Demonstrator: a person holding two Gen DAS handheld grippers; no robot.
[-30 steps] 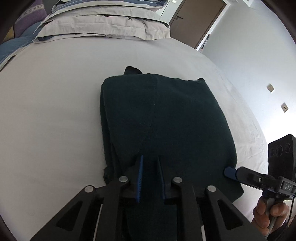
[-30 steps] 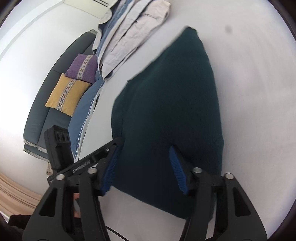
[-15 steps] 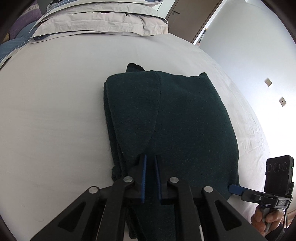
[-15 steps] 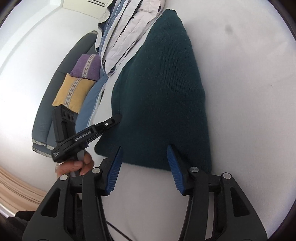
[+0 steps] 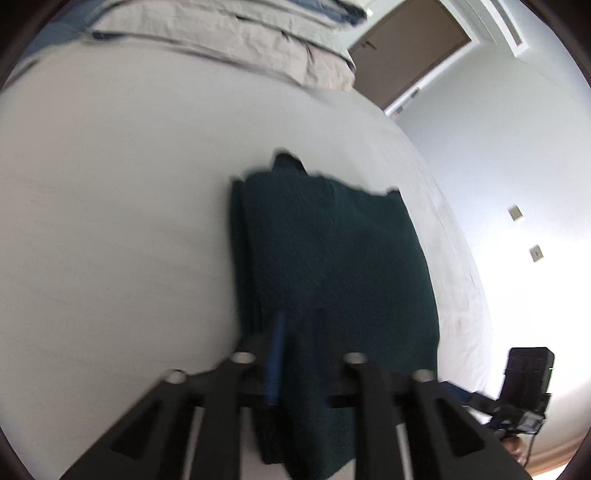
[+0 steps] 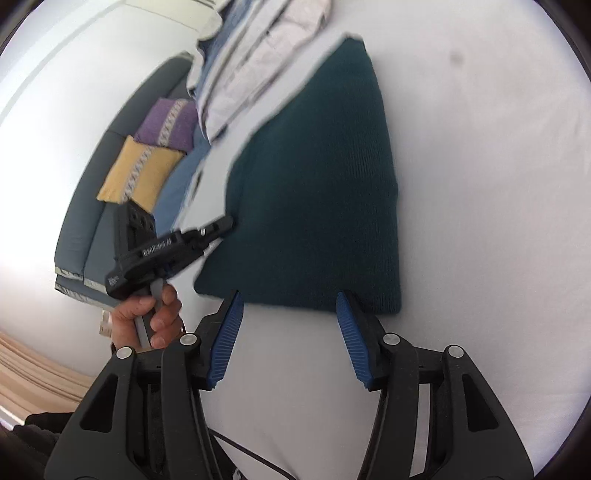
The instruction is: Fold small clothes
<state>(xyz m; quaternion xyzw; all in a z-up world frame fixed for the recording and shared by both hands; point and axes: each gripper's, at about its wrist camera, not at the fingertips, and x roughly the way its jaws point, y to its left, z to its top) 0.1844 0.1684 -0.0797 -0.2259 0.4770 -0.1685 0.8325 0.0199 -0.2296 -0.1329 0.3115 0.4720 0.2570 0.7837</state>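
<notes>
A dark green knitted garment (image 5: 332, 258) lies folded into a rectangle on the white bed. My left gripper (image 5: 297, 325) is shut on the garment's near left edge and lifts it a little. In the right wrist view the same garment (image 6: 321, 192) lies flat, and the left gripper (image 6: 218, 230) grips its left edge. My right gripper (image 6: 288, 302) is open and empty, with its blue pads (image 6: 347, 332) just at the garment's near edge, not holding it.
The white bed sheet (image 5: 110, 221) spreads around the garment. Folded grey bedding (image 5: 221, 33) lies at the far end. A sofa with yellow (image 6: 140, 173) and purple cushions (image 6: 170, 122) stands at left. A door (image 5: 410, 48) is at the back.
My right gripper has pulled back off the garment to its near edge and stays open. My left gripper has kept its hold and drawn the near edge back and up; its view is blurred.
</notes>
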